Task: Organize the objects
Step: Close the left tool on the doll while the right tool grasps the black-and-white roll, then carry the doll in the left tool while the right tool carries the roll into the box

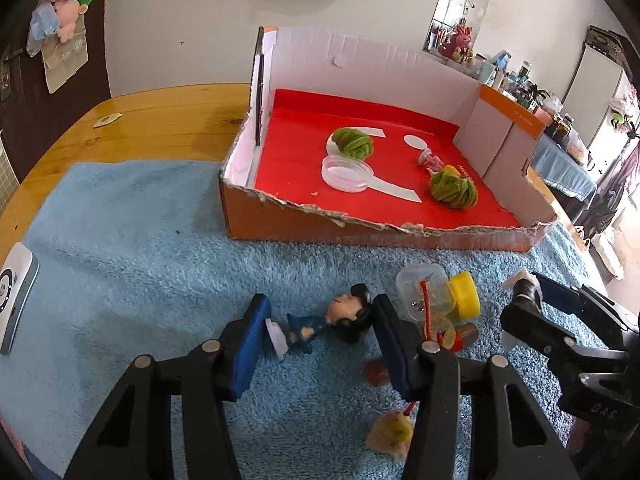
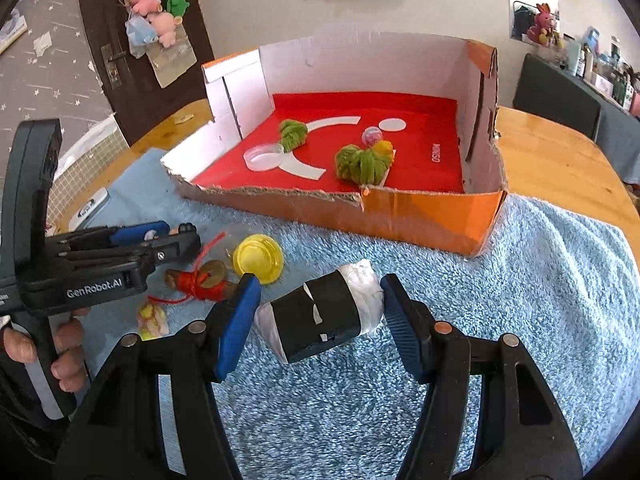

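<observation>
Small dark-haired toy figurine in blue clothes (image 1: pixel 320 322) lies on its side on the blue terry towel (image 1: pixel 140 240), between the blue pads of the left gripper (image 1: pixel 316 340); jaws about half open, pads at its head and its white base, apparently gripping.

Just right of it: black roll with white wrapped ends (image 2: pixel 320 316), spanned end to end by the right gripper (image 2: pixel 320 320), half open, both pads touching.

Loose between the two: yellow plastic cap (image 2: pixel 258 258), clear plastic tub (image 1: pixel 424 292), red-corded coin charm (image 2: pixel 204 284), small yellow-pink packet (image 2: pixel 152 320).

Far side: cut-down cardboard box with red floor (image 1: pixel 420 234) already holds two green yarn bundles (image 1: pixel 354 142) (image 1: pixel 454 191), a clear round lid (image 1: pixel 346 173) and a small pink toy (image 1: pixel 430 159).

Judgement: roughly half sorted; six pieces still on the towel.
</observation>
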`<control>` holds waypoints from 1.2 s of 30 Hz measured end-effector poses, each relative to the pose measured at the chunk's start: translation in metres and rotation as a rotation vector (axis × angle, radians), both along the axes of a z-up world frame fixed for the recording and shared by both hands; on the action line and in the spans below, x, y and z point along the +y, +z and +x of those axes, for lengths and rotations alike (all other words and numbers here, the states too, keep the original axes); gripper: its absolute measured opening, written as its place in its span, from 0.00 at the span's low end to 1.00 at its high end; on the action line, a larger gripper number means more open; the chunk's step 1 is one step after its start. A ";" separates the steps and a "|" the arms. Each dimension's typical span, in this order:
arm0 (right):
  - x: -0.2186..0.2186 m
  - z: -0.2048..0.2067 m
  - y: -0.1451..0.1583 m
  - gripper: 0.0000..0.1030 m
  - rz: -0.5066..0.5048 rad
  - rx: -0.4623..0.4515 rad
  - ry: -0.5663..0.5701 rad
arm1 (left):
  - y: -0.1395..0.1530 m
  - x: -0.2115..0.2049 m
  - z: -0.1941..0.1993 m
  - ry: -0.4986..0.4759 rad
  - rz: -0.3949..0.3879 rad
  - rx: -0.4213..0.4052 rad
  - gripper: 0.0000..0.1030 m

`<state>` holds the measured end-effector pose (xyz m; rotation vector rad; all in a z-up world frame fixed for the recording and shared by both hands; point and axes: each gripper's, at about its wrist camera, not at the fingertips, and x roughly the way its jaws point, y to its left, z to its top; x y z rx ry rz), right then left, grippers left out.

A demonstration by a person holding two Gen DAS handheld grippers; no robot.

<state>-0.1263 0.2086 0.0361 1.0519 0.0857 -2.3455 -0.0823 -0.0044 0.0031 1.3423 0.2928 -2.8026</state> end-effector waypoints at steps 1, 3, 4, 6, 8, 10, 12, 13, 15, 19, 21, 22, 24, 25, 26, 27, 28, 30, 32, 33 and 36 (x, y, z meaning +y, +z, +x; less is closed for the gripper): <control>-0.001 0.001 0.001 0.59 -0.002 0.001 0.000 | 0.000 0.000 0.000 0.000 -0.001 0.000 0.53; -0.002 0.002 0.002 0.59 -0.007 0.002 0.002 | 0.000 0.000 0.000 -0.002 -0.001 0.001 0.53; -0.003 0.003 0.002 0.59 -0.010 0.002 0.002 | 0.000 0.000 0.000 -0.003 0.000 0.000 0.53; -0.004 0.004 0.003 0.59 -0.015 0.001 0.004 | 0.000 -0.001 0.000 -0.007 0.000 -0.002 0.53; -0.005 0.006 0.004 0.59 -0.018 0.001 0.005 | 0.001 -0.001 0.000 -0.007 -0.001 0.001 0.53; -0.006 0.007 0.006 0.59 -0.023 0.004 0.006 | 0.003 -0.002 0.001 -0.009 -0.003 0.007 0.53; -0.006 0.008 0.009 0.59 -0.028 0.009 0.006 | 0.005 -0.002 0.001 -0.013 -0.005 0.014 0.53; -0.006 0.009 0.011 0.59 -0.031 0.011 0.007 | 0.007 -0.002 0.001 -0.014 -0.003 0.017 0.53; -0.007 0.010 0.013 0.59 -0.038 0.016 0.011 | 0.009 -0.002 0.002 -0.017 0.000 0.024 0.53; -0.008 0.012 0.019 0.59 -0.043 0.027 0.014 | 0.013 -0.002 0.004 -0.021 0.006 0.037 0.53; -0.009 0.013 0.021 0.59 -0.046 0.031 0.017 | 0.017 -0.002 0.004 -0.025 0.008 0.044 0.53; -0.010 0.013 0.024 0.59 -0.049 0.036 0.019 | 0.018 -0.001 0.005 -0.027 0.008 0.048 0.53; -0.010 0.014 0.027 0.59 -0.053 0.042 0.022 | 0.022 -0.001 0.006 -0.031 0.008 0.057 0.53; -0.011 0.014 0.029 0.59 -0.055 0.047 0.024 | 0.024 0.000 0.006 -0.035 0.007 0.063 0.53; -0.011 0.014 0.032 0.59 -0.056 0.054 0.025 | 0.026 0.000 0.006 -0.037 0.005 0.068 0.53; -0.011 0.014 0.034 0.59 -0.056 0.061 0.025 | 0.029 0.000 0.005 -0.040 0.004 0.075 0.53; -0.011 0.014 0.036 0.59 -0.056 0.066 0.025 | 0.033 0.000 0.005 -0.040 0.003 0.084 0.53; -0.011 0.014 0.039 0.59 -0.057 0.074 0.025 | 0.038 -0.001 0.003 -0.041 -0.001 0.099 0.53; -0.011 0.013 0.043 0.59 -0.060 0.081 0.026 | 0.044 -0.001 0.001 -0.043 -0.004 0.113 0.53; -0.011 0.012 0.044 0.59 -0.063 0.084 0.026 | 0.046 -0.001 0.000 -0.045 -0.006 0.118 0.53; -0.012 0.009 0.048 0.59 -0.067 0.091 0.026 | 0.052 -0.001 -0.004 -0.052 -0.014 0.132 0.53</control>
